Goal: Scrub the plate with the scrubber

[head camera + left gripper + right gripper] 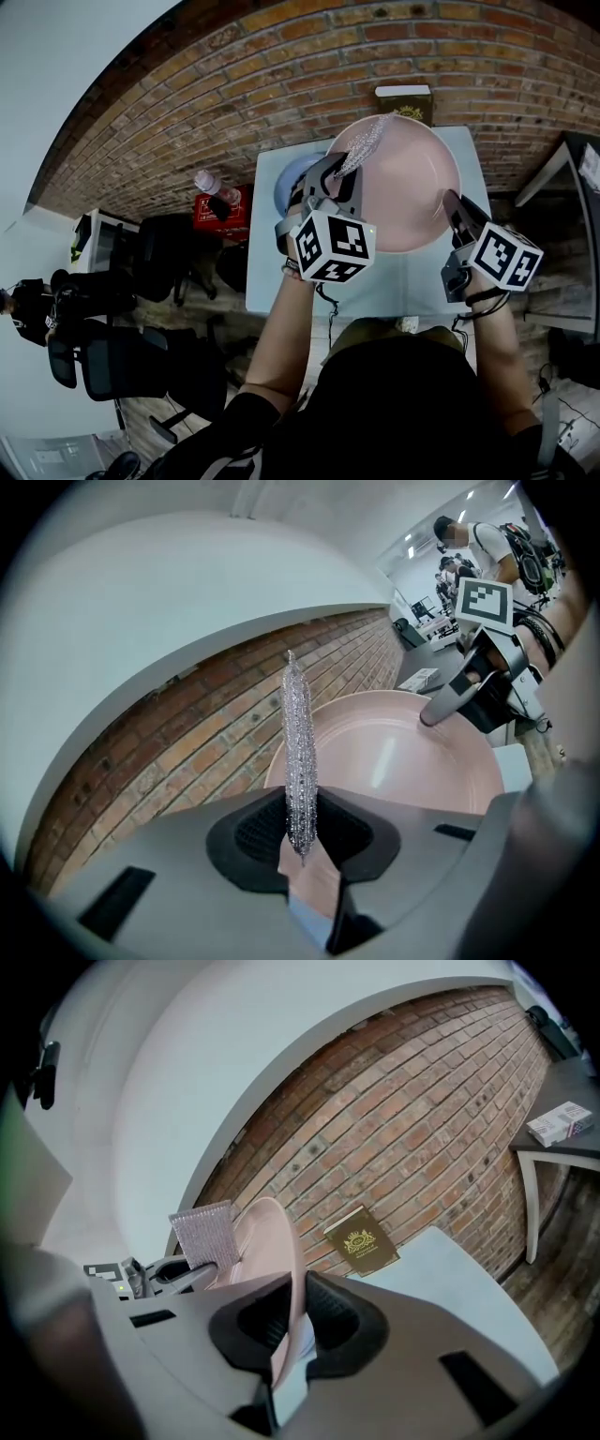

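A big pink plate point(403, 183) is held up over the light table point(394, 281), tilted. My right gripper point(457, 208) is shut on the plate's right rim point(281, 1269); the rim runs between its pads. My left gripper point(339, 178) is shut on a silvery mesh scrubber point(364, 142), which stands at the plate's upper left edge. In the left gripper view the scrubber point(299, 752) shows edge-on, sticking up from the jaws, with the plate point(394, 752) behind it. From the right gripper view the scrubber point(204, 1234) appears as a flat square beside the plate.
A brown box point(404, 99) leans on the brick wall point(234, 84) behind the table. A blue bowl-like thing point(289, 183) sits at the table's left. A red box with a bottle point(220, 202) and office chairs point(122, 361) stand left. A second table point(562, 1143) is right.
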`<action>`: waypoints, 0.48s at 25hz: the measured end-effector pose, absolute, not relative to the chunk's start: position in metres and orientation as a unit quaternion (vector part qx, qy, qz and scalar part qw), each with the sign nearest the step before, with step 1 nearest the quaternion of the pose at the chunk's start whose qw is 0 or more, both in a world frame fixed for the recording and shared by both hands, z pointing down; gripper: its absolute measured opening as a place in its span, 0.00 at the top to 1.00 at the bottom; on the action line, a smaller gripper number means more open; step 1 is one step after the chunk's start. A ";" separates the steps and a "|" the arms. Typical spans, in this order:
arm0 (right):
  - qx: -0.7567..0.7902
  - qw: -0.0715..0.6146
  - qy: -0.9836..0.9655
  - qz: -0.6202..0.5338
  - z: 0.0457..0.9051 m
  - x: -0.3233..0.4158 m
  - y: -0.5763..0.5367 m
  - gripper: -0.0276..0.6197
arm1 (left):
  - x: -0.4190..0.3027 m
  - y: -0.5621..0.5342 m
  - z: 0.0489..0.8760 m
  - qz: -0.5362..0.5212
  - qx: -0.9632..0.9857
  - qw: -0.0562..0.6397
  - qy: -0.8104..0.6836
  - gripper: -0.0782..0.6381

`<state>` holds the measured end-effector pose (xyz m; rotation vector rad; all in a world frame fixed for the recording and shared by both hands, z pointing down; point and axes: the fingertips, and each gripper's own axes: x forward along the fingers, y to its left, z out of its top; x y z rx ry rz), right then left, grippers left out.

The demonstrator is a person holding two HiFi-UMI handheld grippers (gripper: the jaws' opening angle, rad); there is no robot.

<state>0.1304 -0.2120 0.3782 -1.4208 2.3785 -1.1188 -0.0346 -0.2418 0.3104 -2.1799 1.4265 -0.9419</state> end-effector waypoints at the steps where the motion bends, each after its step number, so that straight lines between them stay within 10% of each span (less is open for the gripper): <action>1: -0.475 0.080 0.792 -0.374 0.378 0.134 -0.213 0.89 | -0.037 -0.241 0.311 -0.336 -0.772 0.183 0.508 0.77; 12: -0.495 0.129 0.766 -0.389 0.371 0.162 -0.225 0.89 | -0.039 -0.227 0.330 -0.359 -0.772 0.175 0.495 0.77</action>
